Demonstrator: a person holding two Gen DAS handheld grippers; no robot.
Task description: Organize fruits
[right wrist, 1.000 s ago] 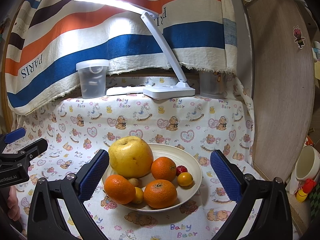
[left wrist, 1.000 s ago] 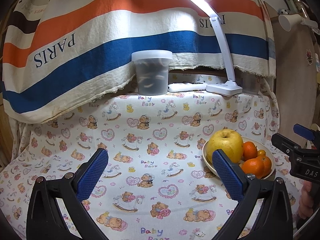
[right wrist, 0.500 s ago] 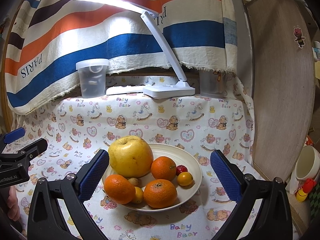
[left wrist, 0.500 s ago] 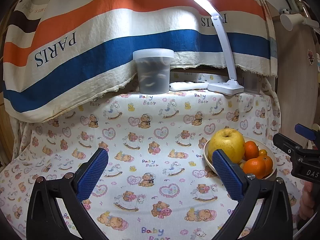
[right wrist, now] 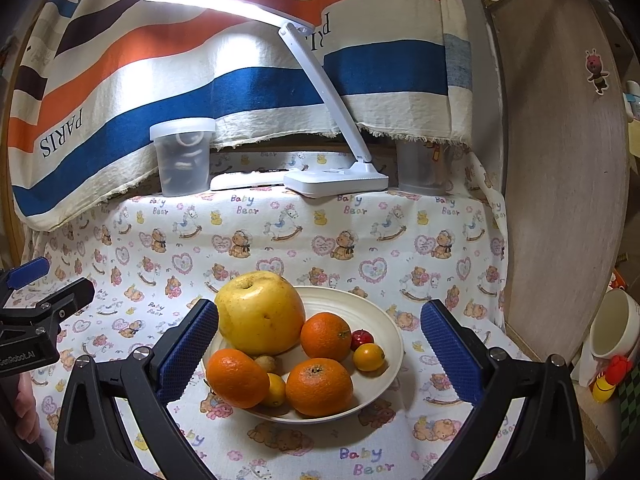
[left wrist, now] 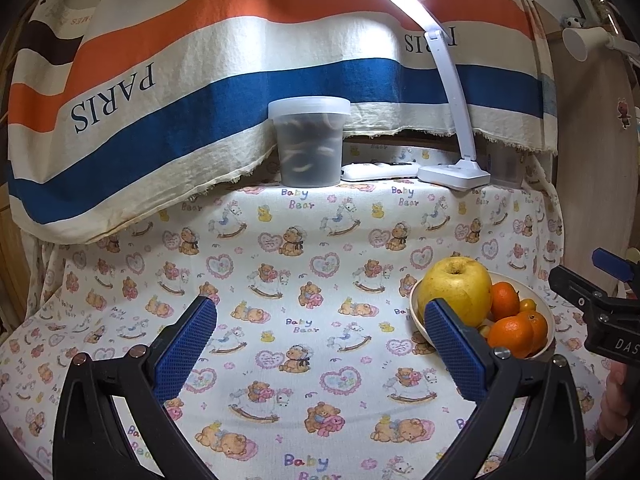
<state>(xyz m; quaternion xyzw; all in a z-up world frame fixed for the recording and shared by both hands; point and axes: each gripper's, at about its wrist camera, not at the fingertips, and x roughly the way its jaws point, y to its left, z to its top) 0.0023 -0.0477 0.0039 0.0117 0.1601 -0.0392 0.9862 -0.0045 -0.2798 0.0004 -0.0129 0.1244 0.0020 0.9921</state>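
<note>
A cream bowl (right wrist: 384, 320) sits on the bear-print cloth. It holds a large yellow apple (right wrist: 260, 312), three oranges (right wrist: 326, 336), a small red fruit (right wrist: 362, 337), small yellow fruits (right wrist: 369, 357) and a brown one (right wrist: 267, 363). My right gripper (right wrist: 320, 354) is open and empty, its fingers on either side of the bowl's near part. My left gripper (left wrist: 320, 354) is open and empty over bare cloth, left of the bowl (left wrist: 540, 308), where the apple (left wrist: 456, 294) shows. Each gripper shows at the edge of the other's view.
A lidded plastic tub (left wrist: 308, 140), a white remote (left wrist: 380, 170) and a lit white desk lamp (left wrist: 456, 170) stand on a raised ledge at the back under a striped cloth. A wooden panel (right wrist: 560, 160) and a white cup (right wrist: 612, 332) are at the right.
The left gripper has drawn back and risen slightly, so the bowl sits lower and smaller in its view. The right gripper has not moved.
</note>
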